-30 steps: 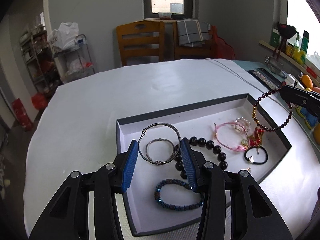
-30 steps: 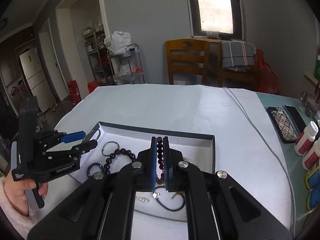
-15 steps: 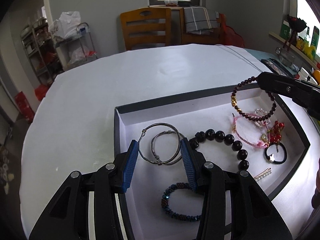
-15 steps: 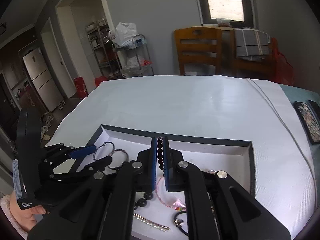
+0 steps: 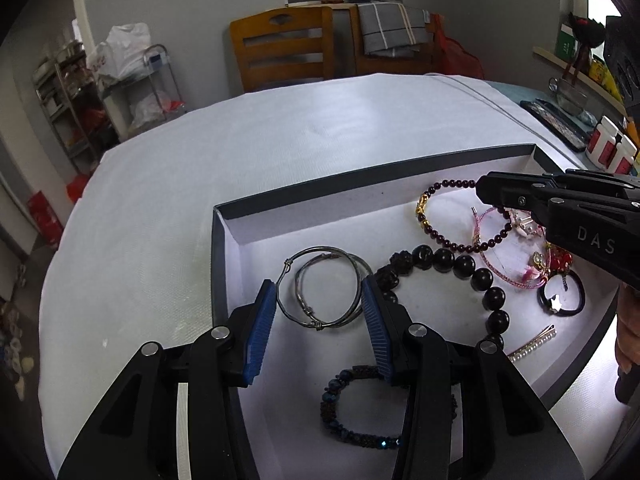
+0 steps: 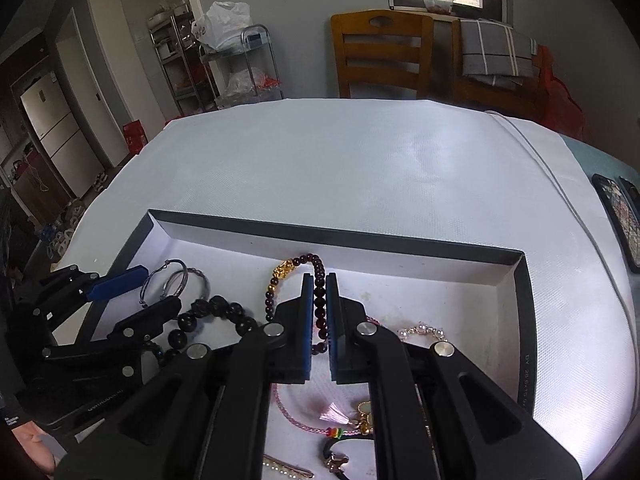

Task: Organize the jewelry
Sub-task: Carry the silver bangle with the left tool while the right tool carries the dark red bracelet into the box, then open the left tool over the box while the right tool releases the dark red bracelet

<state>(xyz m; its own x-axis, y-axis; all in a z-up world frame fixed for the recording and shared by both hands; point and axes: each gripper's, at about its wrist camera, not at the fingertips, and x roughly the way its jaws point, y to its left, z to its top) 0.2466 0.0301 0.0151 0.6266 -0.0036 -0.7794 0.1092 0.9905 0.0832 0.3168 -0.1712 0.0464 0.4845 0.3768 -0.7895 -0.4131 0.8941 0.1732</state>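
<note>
A grey box (image 5: 360, 178) (image 6: 328, 236) with a white floor holds the jewelry. My right gripper (image 6: 319, 304) (image 5: 486, 192) is shut on a dark red bead bracelet (image 5: 448, 240) (image 6: 316, 266) with a gold charm, low over the box's far middle. My left gripper (image 5: 318, 312) (image 6: 132, 292) is open and empty over two silver bangles (image 5: 320, 292) (image 6: 176, 280) at the box's left. Also in the box are a black bead bracelet (image 5: 460, 266), a blue bead bracelet (image 5: 356, 408), a pink cord bracelet (image 5: 504, 272), a black hair tie (image 5: 560, 300) and a hair clip (image 5: 532, 346).
The box sits on a white tablecloth (image 5: 240, 152). Phones (image 6: 616, 208) lie at the table's right edge, with bottles (image 5: 610, 148) beside them. Wooden chairs (image 6: 380, 56) stand behind the table, and a shelf rack (image 6: 224, 68) is at the back left.
My right gripper has come down and to the left with the dark red bracelet, from above the box's right edge to low over its floor. My left gripper stays open over the bangles.
</note>
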